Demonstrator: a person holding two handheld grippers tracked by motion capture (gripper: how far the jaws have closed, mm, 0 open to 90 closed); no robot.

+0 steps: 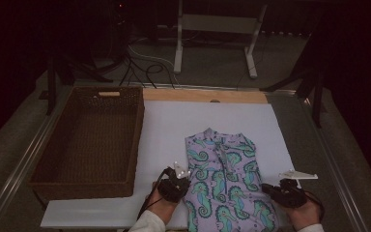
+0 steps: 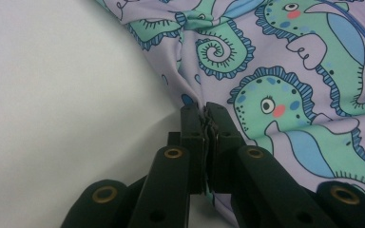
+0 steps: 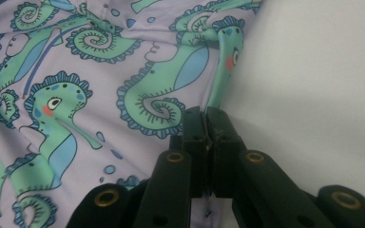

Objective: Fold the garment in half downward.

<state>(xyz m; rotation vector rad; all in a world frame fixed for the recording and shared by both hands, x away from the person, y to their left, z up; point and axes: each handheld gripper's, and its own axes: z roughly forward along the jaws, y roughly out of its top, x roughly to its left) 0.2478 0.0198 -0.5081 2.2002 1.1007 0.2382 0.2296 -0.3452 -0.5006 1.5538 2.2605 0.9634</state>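
Lying beside the wicker basket (image 1: pixel 89 140), the seahorse garment (image 1: pixel 227 181) is clamped at its edges by the left gripper (image 1: pixel 182 180) and right gripper (image 1: pixel 269 189).

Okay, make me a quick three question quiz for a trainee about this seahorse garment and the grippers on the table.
1. True or false: both hand-held grippers are shut on the seahorse garment.
2. What stands left of the garment: A a wicker basket, B a bucket, C a stool?
3. Which edge does the left hand-held gripper pinch?

Key: 1 true, the right hand-held gripper grips too. 2 A. 3 The garment's left edge, beside the white table cover.
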